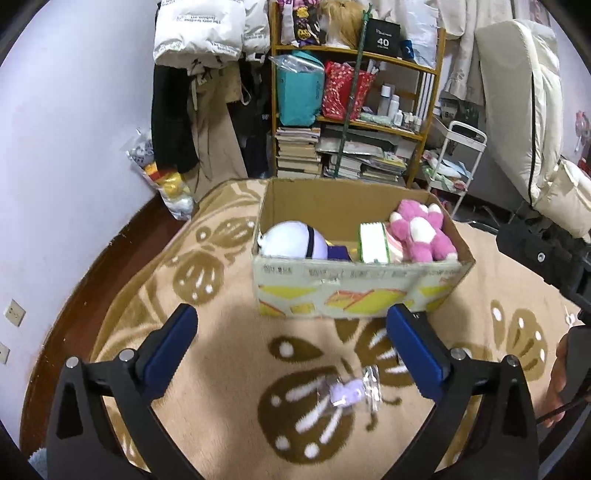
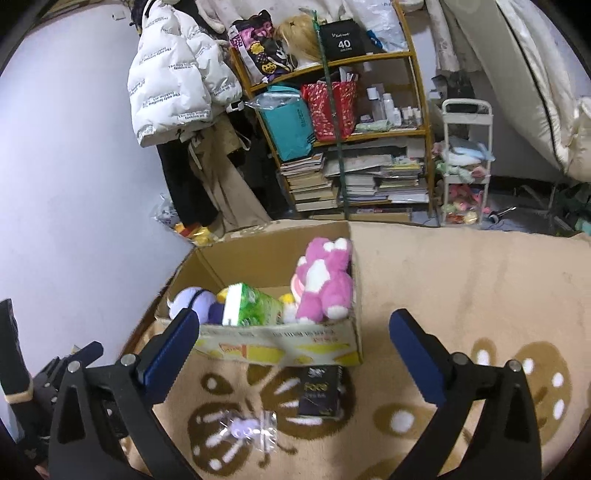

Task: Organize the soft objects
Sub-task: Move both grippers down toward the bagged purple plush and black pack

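A cardboard box stands on a beige blanket with brown butterfly prints. Inside it lie a pink and white plush, a white and purple plush and a green and white tissue pack. A small lilac item in clear wrap lies on the blanket in front of the box. My left gripper hangs open above the blanket, nothing between its blue pads. My right gripper is open too, empty, near the box's front.
A dark flat packet lies by the box's front right corner. Behind stand a wooden shelf of books and bags, hanging coats, a white trolley and an upright mattress. The lilac wall is at left.
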